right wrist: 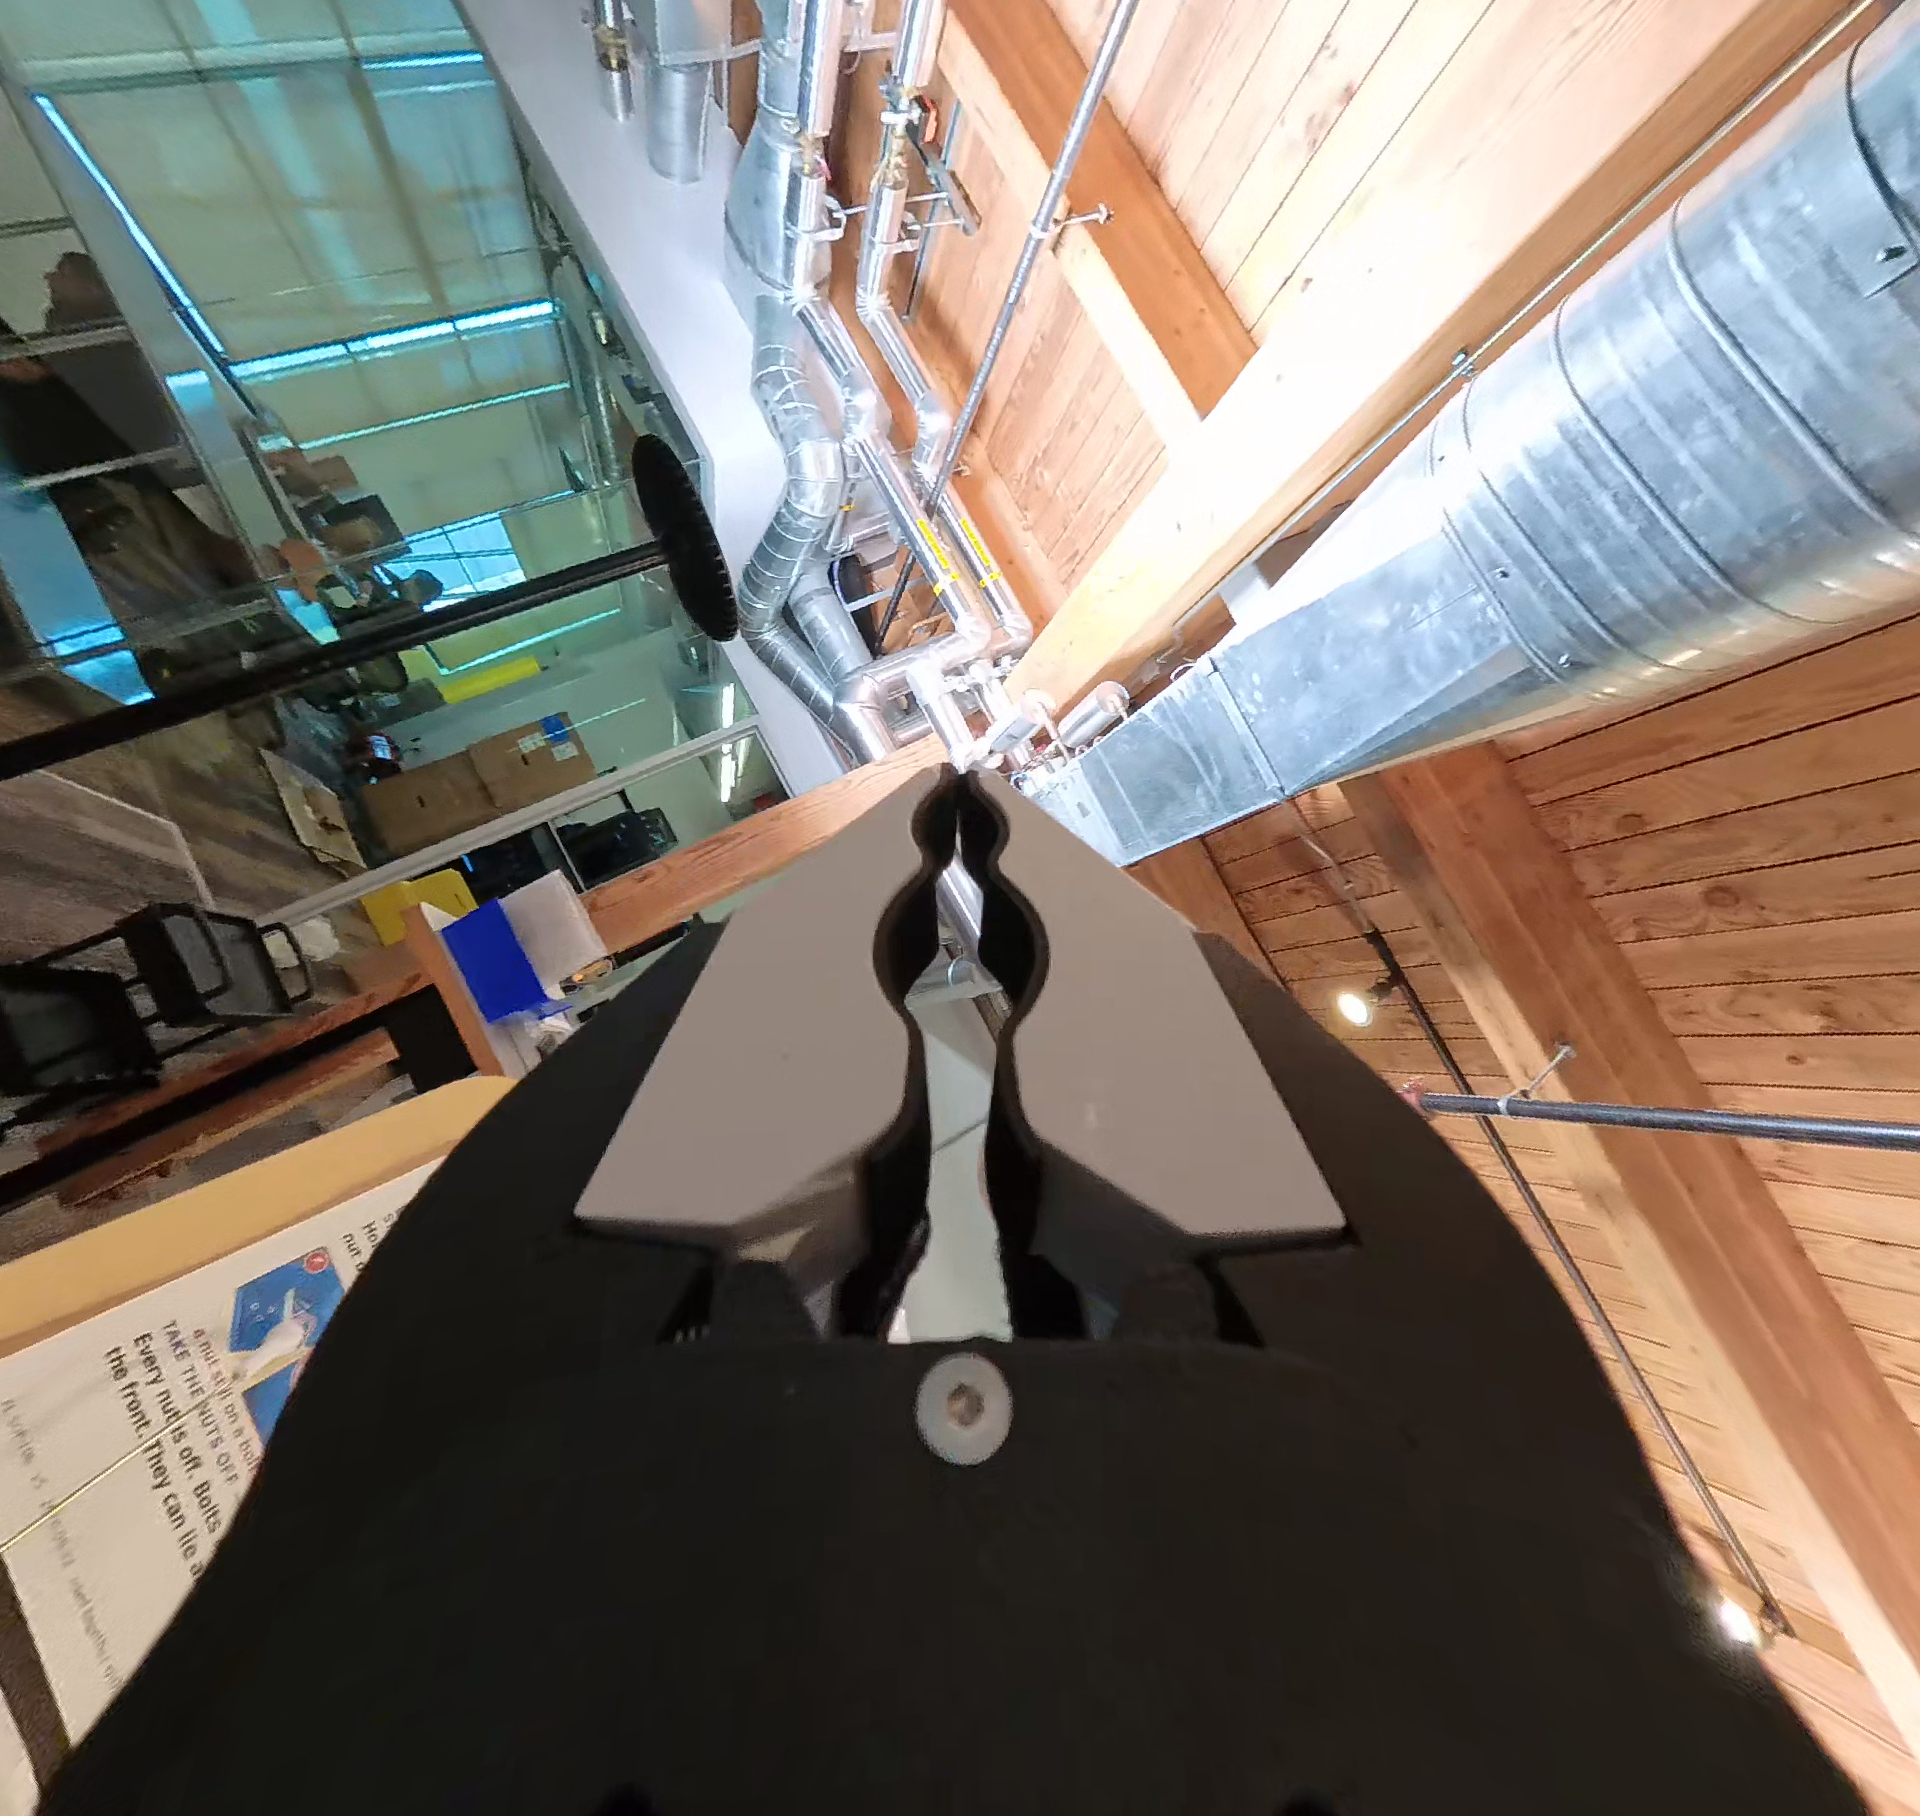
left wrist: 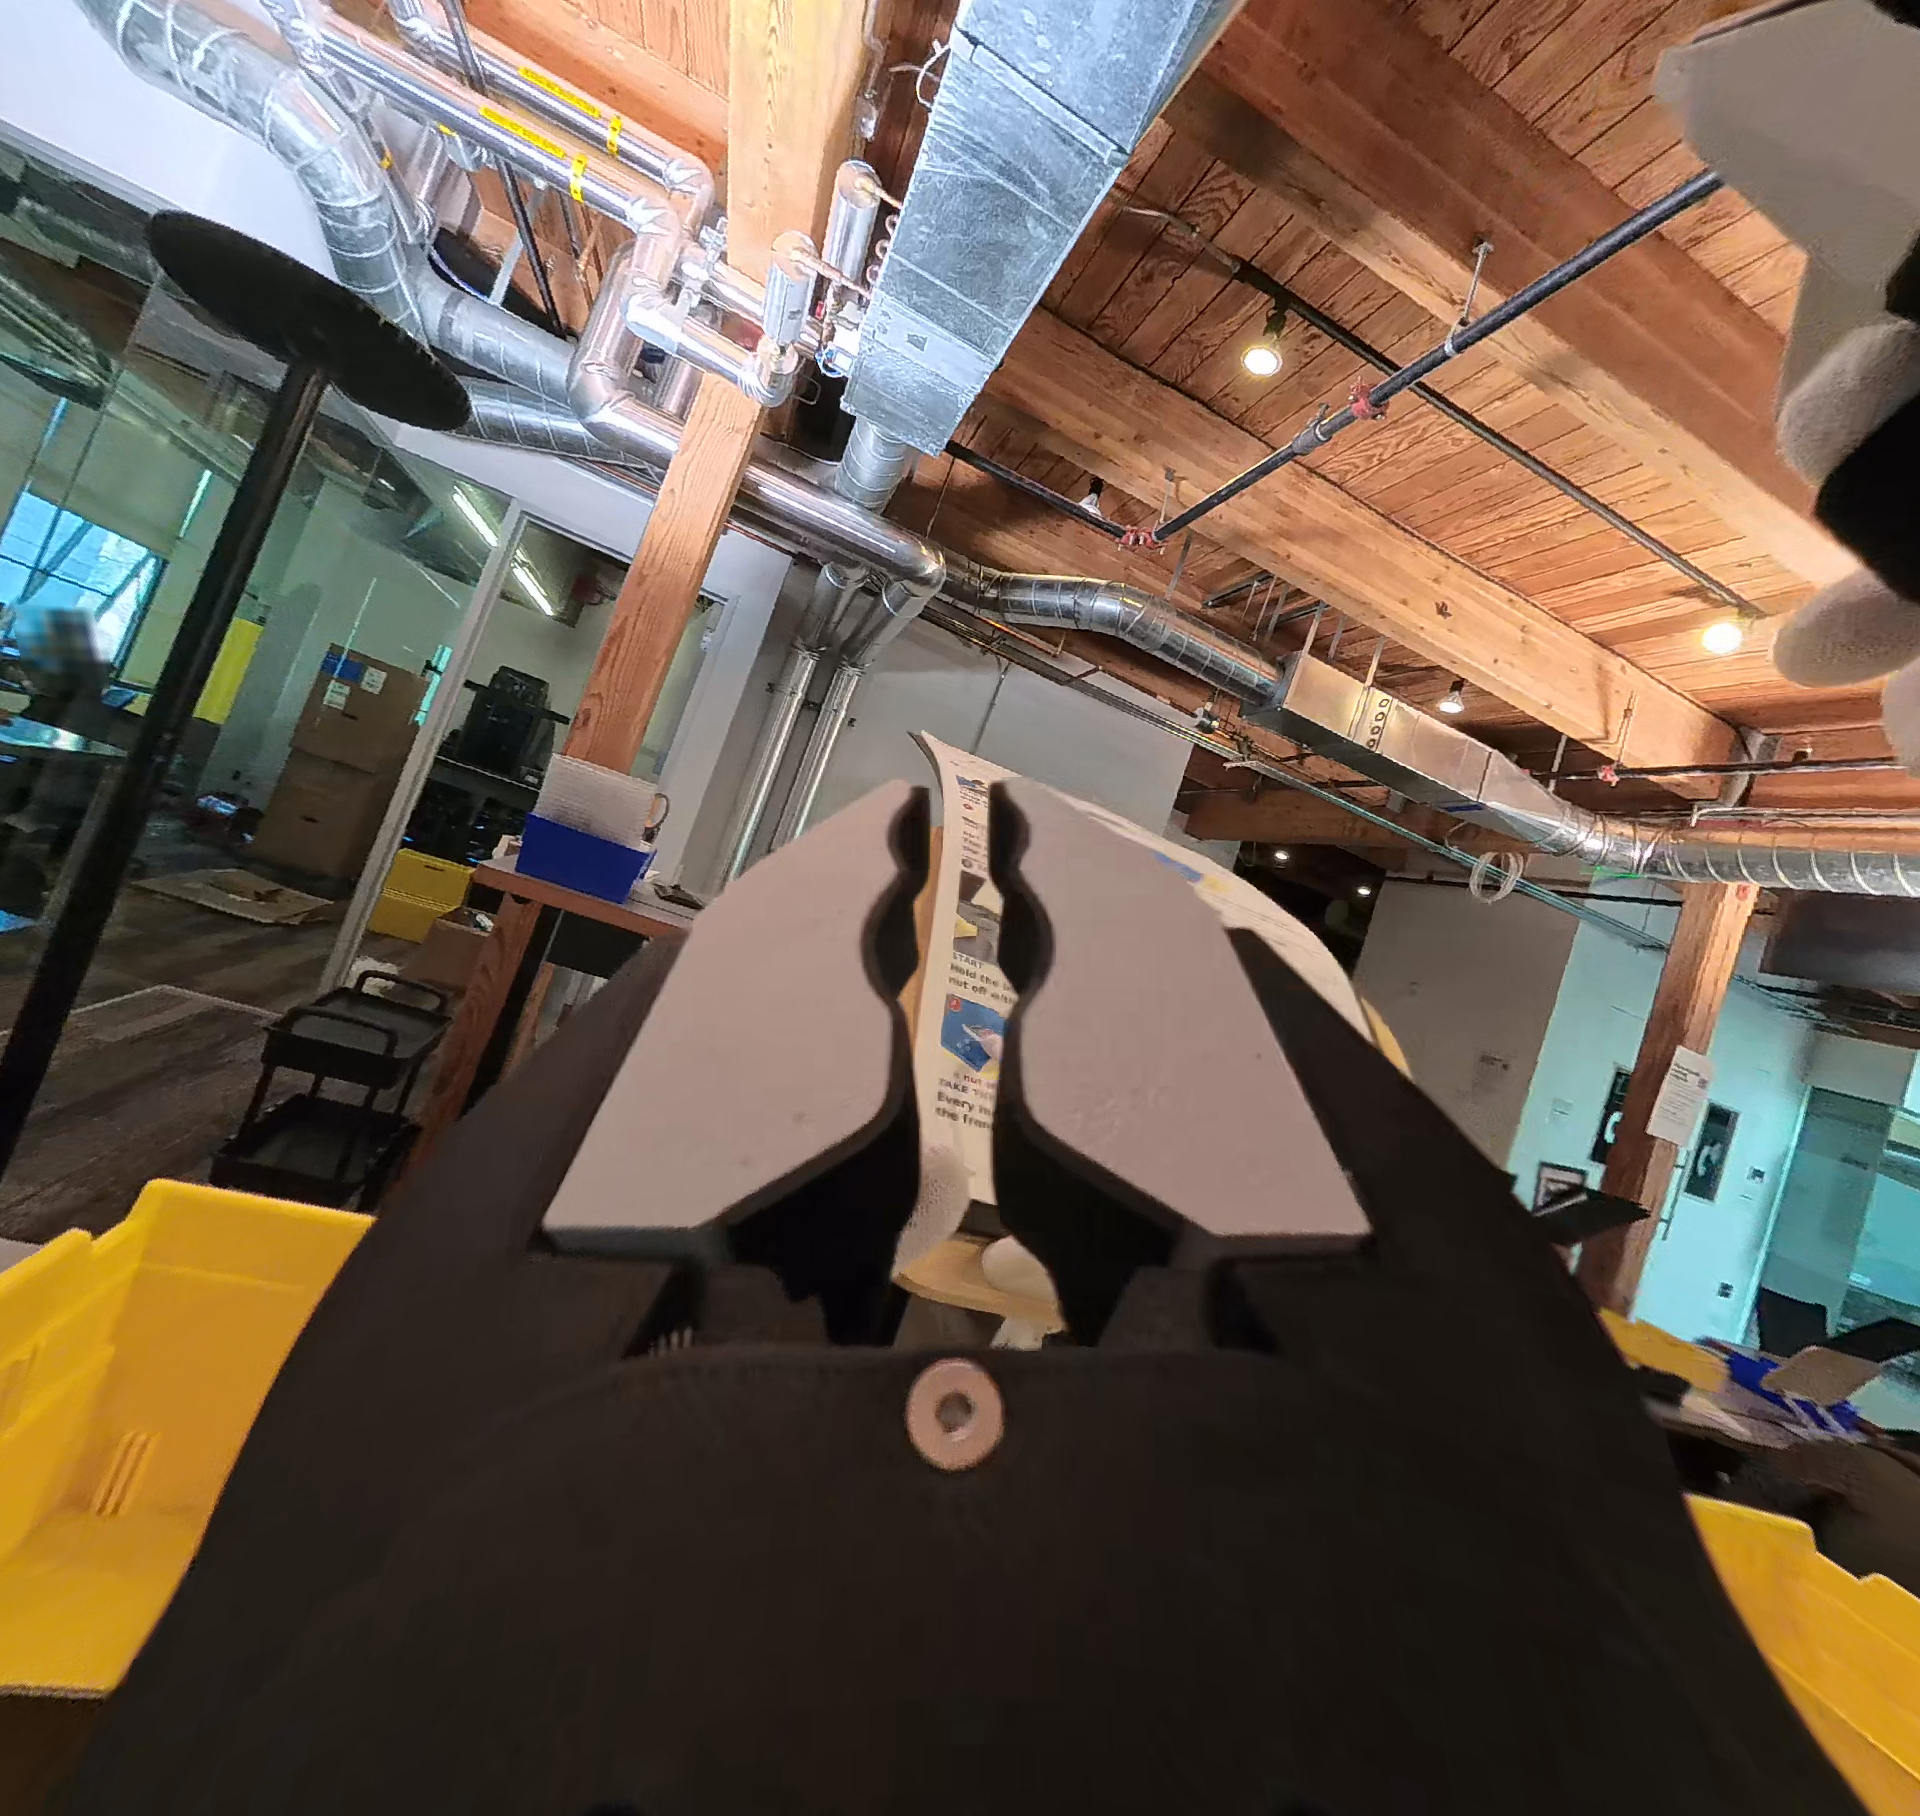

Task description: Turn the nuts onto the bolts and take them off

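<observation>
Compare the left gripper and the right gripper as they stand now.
The left gripper has a narrow gap between its tips; the right gripper has tips touching. The left points up past an instruction sheet; the right points at ceiling ducts, rolled sideways. Both hold nothing; no nuts or bolts show.

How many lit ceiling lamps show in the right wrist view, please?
2. One lamp just right of the right gripper; the other near the lower right edge. More may be hidden.
</observation>
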Demonstrator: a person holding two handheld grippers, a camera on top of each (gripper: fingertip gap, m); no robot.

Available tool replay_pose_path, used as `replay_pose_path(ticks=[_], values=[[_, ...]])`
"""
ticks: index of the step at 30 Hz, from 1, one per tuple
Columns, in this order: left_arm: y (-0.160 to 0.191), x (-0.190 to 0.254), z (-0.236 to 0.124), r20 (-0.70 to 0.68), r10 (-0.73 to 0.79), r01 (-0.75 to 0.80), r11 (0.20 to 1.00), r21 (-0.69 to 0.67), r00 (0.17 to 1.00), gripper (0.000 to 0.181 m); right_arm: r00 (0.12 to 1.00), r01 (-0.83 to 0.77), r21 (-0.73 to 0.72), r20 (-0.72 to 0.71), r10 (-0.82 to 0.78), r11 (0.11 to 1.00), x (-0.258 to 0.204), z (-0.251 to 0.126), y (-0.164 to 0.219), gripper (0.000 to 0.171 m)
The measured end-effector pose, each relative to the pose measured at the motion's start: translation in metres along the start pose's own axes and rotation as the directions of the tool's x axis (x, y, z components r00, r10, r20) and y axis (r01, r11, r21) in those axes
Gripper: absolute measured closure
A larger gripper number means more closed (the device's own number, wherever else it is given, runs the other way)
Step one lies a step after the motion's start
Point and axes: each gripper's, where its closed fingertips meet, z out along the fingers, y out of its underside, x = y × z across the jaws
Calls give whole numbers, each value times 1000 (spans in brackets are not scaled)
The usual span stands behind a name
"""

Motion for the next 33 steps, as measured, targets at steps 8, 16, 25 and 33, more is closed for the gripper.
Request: replay_pose_path(ticks=[8, 16, 25, 33], values=[[0, 15, 2, -21, 31, -31, 1000, 0, 999, 147, 999, -42, 5, 11, 42, 999, 9, -34, 14, 171], [4, 26, 2, -36, 76, -76, 997, -7, 996, 145, 998, -59, -25, -17, 58, 998, 19, -57, 36, 171], [14, 28, 4, -41, 74, -76, 997, -35, 996, 137, 985, -156, -59, 62, 159, 986, 8, -88, 64, 171], [7, 28, 4, -39, 129, -129, 991, -22, 991, 138, 920, -387, -103, 22, 391, 916, 14, -124, 111, 154]])
